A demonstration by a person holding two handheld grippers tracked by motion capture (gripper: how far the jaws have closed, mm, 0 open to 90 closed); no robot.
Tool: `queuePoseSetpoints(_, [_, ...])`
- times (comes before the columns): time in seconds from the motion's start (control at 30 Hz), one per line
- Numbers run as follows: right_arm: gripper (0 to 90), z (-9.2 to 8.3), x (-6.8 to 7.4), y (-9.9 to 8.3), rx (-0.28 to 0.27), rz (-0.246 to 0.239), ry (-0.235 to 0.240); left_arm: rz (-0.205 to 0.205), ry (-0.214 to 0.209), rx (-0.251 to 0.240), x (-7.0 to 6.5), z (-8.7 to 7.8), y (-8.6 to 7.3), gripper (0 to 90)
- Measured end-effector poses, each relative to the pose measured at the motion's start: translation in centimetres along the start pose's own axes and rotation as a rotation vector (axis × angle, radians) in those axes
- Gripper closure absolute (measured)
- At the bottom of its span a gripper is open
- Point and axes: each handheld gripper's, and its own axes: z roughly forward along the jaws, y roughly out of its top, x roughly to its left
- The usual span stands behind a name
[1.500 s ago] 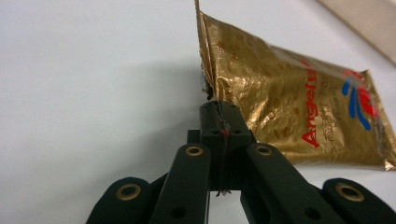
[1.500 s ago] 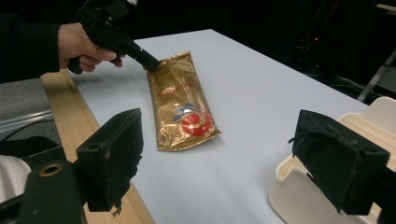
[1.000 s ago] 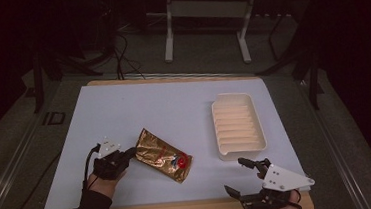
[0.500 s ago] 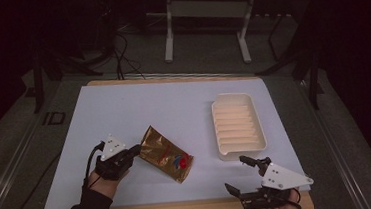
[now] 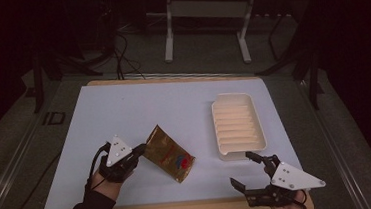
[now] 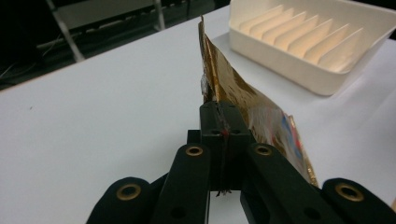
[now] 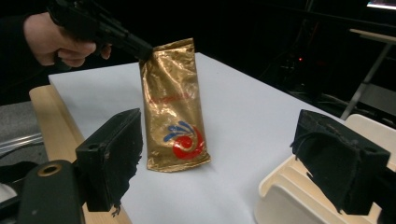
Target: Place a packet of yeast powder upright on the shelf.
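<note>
Gold pouch (image 5: pixel 169 157), near front edge of tabletop (image 5: pixel 138 108): top corner pinched in left gripper (image 5: pixel 138 151); right gripper (image 5: pixel 242 170) wide, unladen, front right corner.

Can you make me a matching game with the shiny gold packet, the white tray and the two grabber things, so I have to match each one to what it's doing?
Things:
1. gold packet
2. white ribbed tray
3. left gripper
4. right gripper

States:
A. jaws wide apart, holding nothing
B. empty, resting on the white table top
C. jaws pinched shut on a packet's top corner
D. lifted at one corner, bottom edge near the table

Pairs: 1-D, 2-B, 3-C, 4-A
</note>
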Motion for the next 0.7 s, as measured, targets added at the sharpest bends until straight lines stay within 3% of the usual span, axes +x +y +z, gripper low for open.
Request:
queuePoseSetpoints(0.1, [16.2, 0.2, 0.3, 0.2, 0.039, 0.003, 0.012, 0.013, -0.015, -0.013, -0.2, -0.1, 0.4, 90.0])
queuePoseSetpoints(0.3, [20.1, -0.2, 0.5, 1.0, 0.064, -0.001, 0.027, 0.033, -0.044, -0.028, -0.7, -0.3, 1.2, 90.0])
queuePoseSetpoints(0.43, [20.2, -0.9, 0.0, 1.5, 0.046, -0.006, 0.026, 0.053, -0.06, -0.054, -1.2, -0.7, 1.6, 90.0])
queuePoseSetpoints(0.53, [15.6, -1.3, -0.2, 1.8, 0.007, -0.009, 0.058, 0.073, -0.073, -0.064, -1.5, -1.0, 2.1, 90.0])
queuePoseSetpoints(0.7, [18.1, -0.9, -0.2, 2.2, 0.015, -0.089, 0.035, 0.094, -0.097, -0.07, -1.4, -1.2, 2.9, 90.0])
